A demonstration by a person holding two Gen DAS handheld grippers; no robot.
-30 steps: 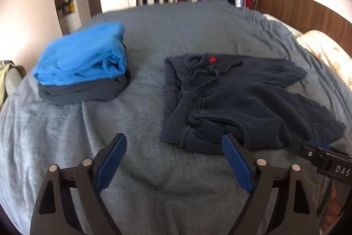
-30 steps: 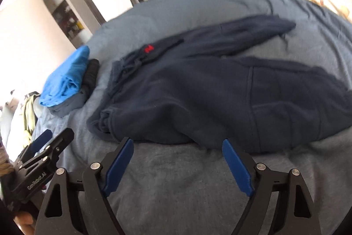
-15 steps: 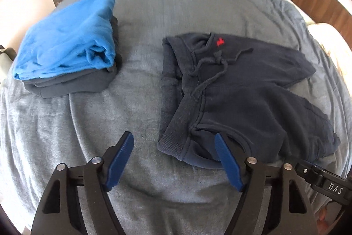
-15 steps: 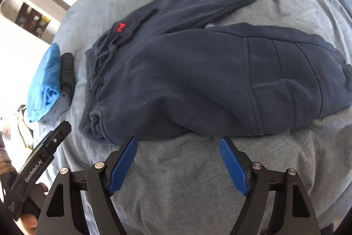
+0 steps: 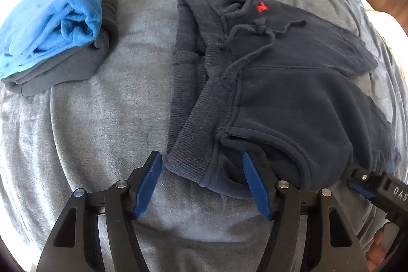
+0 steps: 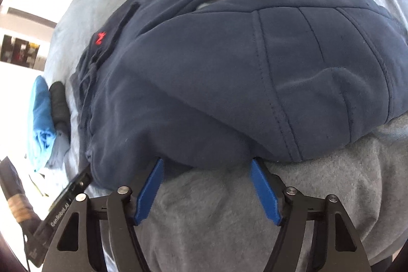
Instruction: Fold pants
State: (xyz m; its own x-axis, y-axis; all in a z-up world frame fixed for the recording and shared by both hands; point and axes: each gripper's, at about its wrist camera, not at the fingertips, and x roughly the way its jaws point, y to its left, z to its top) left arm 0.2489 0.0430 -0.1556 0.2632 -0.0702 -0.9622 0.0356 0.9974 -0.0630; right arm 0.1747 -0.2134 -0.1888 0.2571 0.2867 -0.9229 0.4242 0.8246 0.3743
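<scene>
- Pants (image 5: 293, 83), navy, lie crumpled on the grey bed (image 5: 102, 106). Waistband (image 5: 196, 124) toward the stack, legs trailing off the other way. Red logo (image 5: 262, 7) and loose drawstring (image 5: 257, 32) face up.
- Folded stack (image 5: 58, 24), blue over dark, sits well apart from the pants and is not in play.
- Since a second ago both grippers have tipped down and moved in on the near edge of the pants; the room behind has dropped out of view.
- Left gripper (image 5: 201, 165): jaws closing, part-way in. The near waistband corner sits between them, but the pads are not yet pressing on it.
- Right gripper (image 6: 206, 167): jaws closing too, tips right at the hem of the near leg (image 6: 229, 93). Fabric seems to lie just ahead of the tips rather than between them; the edge is in shadow, so hard to be sure.
- Each gripper shows at the edge of the other's view, so they are working close together along the same edge.
- Reading: the approach is over and the pinch is beginning. No fold made yet; pants need lifting and straightening first.
</scene>
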